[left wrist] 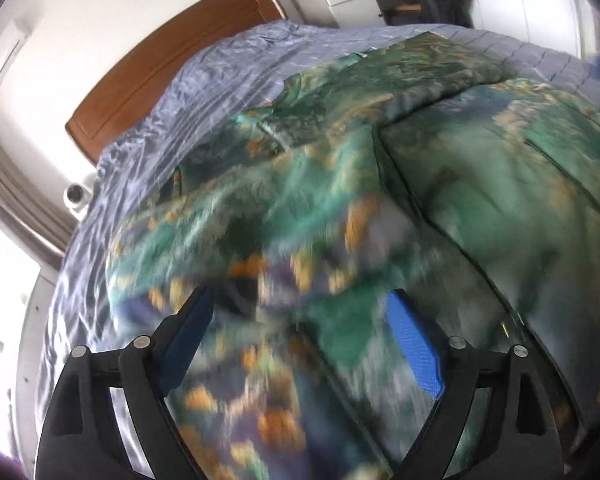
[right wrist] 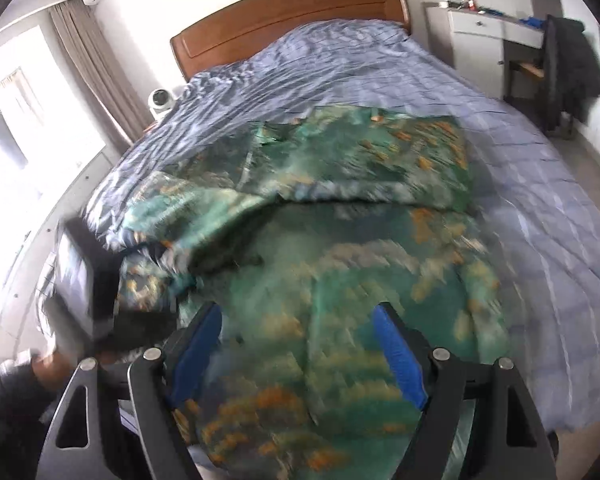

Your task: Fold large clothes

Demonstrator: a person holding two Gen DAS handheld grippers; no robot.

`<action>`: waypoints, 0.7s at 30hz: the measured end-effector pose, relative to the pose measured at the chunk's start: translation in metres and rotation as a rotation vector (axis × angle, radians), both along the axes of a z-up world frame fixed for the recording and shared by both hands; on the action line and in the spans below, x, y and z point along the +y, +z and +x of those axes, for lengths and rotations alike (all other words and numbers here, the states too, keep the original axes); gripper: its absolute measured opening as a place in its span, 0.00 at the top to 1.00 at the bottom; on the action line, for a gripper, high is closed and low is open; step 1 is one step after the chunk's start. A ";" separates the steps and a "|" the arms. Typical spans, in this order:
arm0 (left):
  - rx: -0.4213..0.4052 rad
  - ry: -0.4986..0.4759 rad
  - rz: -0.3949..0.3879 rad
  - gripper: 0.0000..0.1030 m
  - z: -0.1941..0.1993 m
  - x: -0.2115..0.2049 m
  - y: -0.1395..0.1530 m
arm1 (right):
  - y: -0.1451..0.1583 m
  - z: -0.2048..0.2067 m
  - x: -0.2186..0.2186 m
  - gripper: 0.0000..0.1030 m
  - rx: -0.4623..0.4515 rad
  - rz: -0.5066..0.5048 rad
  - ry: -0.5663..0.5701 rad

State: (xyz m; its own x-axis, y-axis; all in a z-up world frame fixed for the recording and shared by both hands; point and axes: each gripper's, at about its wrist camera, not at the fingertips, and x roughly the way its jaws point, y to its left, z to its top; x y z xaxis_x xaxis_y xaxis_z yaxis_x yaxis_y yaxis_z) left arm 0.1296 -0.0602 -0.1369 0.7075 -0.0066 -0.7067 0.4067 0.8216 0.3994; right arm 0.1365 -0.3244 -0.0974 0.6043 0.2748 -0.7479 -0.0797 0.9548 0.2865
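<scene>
Silky green garment (right wrist: 340,240) w/ orange and teal print lies rumpled, partly folded, mid-bed on the wrinkled blue checked bedspread (right wrist: 520,184). Left gripper (left wrist: 304,320) and right gripper (right wrist: 300,320): blue textured pads spread apart, nothing clamped, both above the cloth. Near fabric is motion-blurred, so its hem and edges probably can't be traced. Curved wooden headboard (right wrist: 292,12) behind.

Garment (right wrist: 360,248): green-teal ground, orange and grey-blue blotched print; blurred. Bedspread (right wrist: 340,76): pale blue-lavender, thin dark grid lines. Headboard (right wrist: 284,12): warm brown wood. Curtain (right wrist: 96,68): grey-brown. Desk (right wrist: 480,28): white. Left gripper (left wrist: 300,312) and right gripper (right wrist: 298,320): black frames, blue pads.
</scene>
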 end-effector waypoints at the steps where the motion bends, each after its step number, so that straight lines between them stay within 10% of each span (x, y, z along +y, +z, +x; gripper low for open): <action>1: 0.008 0.012 -0.019 0.13 -0.005 0.006 0.001 | 0.000 0.015 0.004 0.22 0.013 0.026 0.019; 9: 0.051 0.228 -0.238 0.12 -0.031 0.076 0.019 | -0.050 0.110 0.039 0.22 0.225 0.492 0.046; 18: 0.047 0.317 -0.317 0.12 -0.035 0.108 0.022 | -0.105 0.155 0.073 0.22 0.343 0.549 -0.043; 20: 0.061 0.325 -0.335 0.12 -0.037 0.113 0.019 | -0.106 0.157 0.078 0.32 0.330 0.598 -0.036; 21: 0.071 0.332 -0.340 0.12 -0.036 0.114 0.016 | -0.106 0.160 0.082 0.54 0.324 0.587 -0.025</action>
